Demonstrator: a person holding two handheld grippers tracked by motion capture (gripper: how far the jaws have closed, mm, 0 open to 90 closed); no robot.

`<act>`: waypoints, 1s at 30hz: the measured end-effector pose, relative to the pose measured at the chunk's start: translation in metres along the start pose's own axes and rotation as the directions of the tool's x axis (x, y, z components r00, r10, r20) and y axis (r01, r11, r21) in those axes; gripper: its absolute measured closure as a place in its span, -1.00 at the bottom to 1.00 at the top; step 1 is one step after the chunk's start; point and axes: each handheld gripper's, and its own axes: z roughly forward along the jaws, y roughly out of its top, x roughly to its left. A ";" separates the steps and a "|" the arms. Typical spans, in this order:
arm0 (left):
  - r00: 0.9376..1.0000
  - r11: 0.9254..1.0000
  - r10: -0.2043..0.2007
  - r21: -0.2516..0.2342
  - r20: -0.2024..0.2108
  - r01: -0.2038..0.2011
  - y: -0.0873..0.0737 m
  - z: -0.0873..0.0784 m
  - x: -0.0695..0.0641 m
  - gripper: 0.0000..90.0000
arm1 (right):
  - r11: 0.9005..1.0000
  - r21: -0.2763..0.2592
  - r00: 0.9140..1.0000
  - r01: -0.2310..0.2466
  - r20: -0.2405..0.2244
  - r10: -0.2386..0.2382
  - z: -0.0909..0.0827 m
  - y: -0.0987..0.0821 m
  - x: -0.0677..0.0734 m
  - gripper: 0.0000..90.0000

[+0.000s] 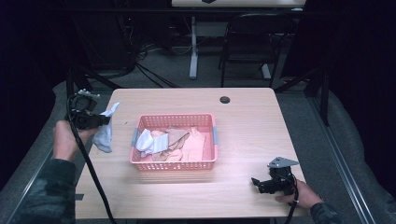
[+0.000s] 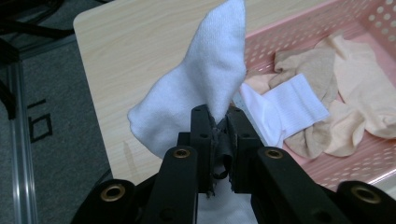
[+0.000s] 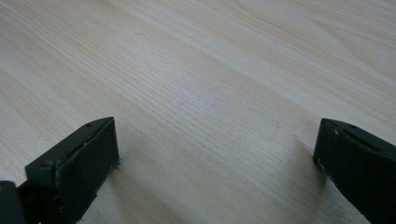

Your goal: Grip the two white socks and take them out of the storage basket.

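So the left gripper (image 1: 95, 120) is hanging out at the table's (image 1: 243, 116) 9 o'clock edge, jaws pinching tight on a white sock (image 1: 105, 133) that's dangling just off the basket's (image 1: 175, 164) left side, not touching it as far as I can tell. In the left gripper view that sock (image 2: 201, 88) is sticking up out of the left gripper (image 2: 217, 140), one end pointing up and the other bulging off to the left over bare wood. The pink basket is sitting pretty much dead center, and it's holding a second white sock (image 1: 144, 141) at its 9 o'clock end plus a pile of beige socks (image 1: 184, 142) filling the rest. The right gripper (image 1: 264, 185) is resting down at about 5 o'clock, close to the near edge, well apart from the basket, with its jaws spread wide and nothing between them; the right gripper view is just showing bare wood grain between the two tips of the right gripper (image 3: 217, 163). Loads of open tabletop running from 12 round to 4 o'clock, only a small dark hole (image 1: 225, 99) near the far edge. A chair (image 1: 254, 42) is standing on the floor beyond the table.
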 end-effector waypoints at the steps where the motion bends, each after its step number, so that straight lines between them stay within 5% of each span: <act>1: 1.000 1.000 0.000 0.000 0.000 0.000 0.000 0.000 0.000 0.84 | 1.000 0.000 1.000 0.000 0.000 0.000 0.000 0.000 0.000 -1.00; 10: 0.999 0.999 -0.032 0.021 0.029 0.031 -0.016 0.021 0.004 0.84 | 1.000 0.000 1.000 0.000 0.000 0.000 0.000 0.000 0.000 -1.00; 30: 0.996 0.992 -0.088 0.096 0.018 0.086 -0.039 0.066 0.017 0.84 | 1.000 0.000 1.000 0.000 0.000 0.000 0.000 0.000 0.000 -1.00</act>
